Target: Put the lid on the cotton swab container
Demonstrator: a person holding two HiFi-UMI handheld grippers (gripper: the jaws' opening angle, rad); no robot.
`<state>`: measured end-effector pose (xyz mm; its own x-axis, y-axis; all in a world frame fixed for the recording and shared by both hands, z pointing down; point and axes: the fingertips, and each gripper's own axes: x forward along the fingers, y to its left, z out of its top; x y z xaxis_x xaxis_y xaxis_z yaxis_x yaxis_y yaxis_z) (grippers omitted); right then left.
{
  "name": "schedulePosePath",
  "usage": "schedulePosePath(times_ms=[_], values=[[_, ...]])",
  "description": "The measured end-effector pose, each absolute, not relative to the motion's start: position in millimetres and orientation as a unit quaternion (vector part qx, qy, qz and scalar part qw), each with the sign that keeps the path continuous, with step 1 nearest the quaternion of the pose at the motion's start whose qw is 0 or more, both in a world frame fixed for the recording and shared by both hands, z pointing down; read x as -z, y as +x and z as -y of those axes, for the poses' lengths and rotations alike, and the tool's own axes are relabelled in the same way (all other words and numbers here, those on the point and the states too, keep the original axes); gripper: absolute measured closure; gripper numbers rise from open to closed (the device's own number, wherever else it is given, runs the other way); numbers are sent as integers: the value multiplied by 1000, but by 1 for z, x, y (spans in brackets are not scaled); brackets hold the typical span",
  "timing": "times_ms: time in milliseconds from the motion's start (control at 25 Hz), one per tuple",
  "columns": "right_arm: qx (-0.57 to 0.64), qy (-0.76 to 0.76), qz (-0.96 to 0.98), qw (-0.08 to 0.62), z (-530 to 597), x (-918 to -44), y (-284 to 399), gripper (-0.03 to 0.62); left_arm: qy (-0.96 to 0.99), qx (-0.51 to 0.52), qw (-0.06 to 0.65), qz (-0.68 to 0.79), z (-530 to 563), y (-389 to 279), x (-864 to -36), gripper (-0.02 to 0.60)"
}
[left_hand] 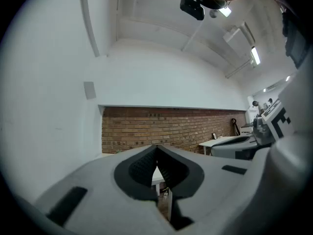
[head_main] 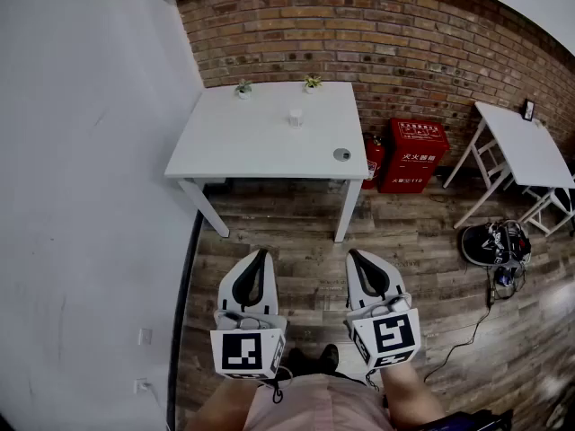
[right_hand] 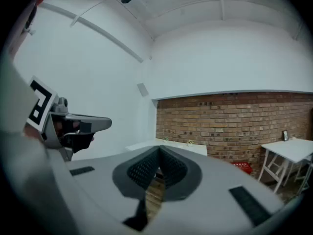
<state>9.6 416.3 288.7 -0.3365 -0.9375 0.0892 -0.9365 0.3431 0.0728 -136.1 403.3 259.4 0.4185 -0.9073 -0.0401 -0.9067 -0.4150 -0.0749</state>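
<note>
A small white cotton swab container [head_main: 296, 118] stands near the middle of a white table [head_main: 260, 151] across the room. A round grey lid [head_main: 341, 154] lies flat near the table's front right corner. My left gripper [head_main: 262, 255] and right gripper [head_main: 354, 257] hang side by side over the wooden floor, well short of the table. Both are shut with nothing between their jaws. In the left gripper view the left gripper [left_hand: 156, 148] meets tip to tip, and in the right gripper view the right gripper [right_hand: 159, 150] does the same.
Two small potted plants [head_main: 243, 88] [head_main: 312, 83] sit at the table's far edge by the brick wall [head_main: 377, 34]. Red fire extinguisher boxes [head_main: 413, 154] stand right of the table. A second white table [head_main: 521, 142], chairs and a bag with cables [head_main: 492, 242] are at the right.
</note>
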Motion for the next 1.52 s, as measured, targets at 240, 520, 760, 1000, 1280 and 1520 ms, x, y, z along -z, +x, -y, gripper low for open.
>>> schedulePosePath(times_ms=[240,520,760,1000,1280,1520], values=[[-1,573,817,57,-420,-294,12,591,-839,9,46,-542,-408,-134,-260,583],[-6,566,823,51,-416,-293,19,441,-833,-19,29,-553,-404,-132,-258,364],[7,564,824,51,-410,-297,35,450,-830,-7,42,-556,-404,-115,-260,383],[3,557,829,50,-399,-303,44,454,-824,2,41,-564,-400,-109,-267,390],[-9,553,831,63,-364,-322,40,460,-822,11,32,-569,-366,-113,-284,393],[-19,557,826,81,-298,-339,28,468,-824,11,14,-567,-299,-126,-303,400]])
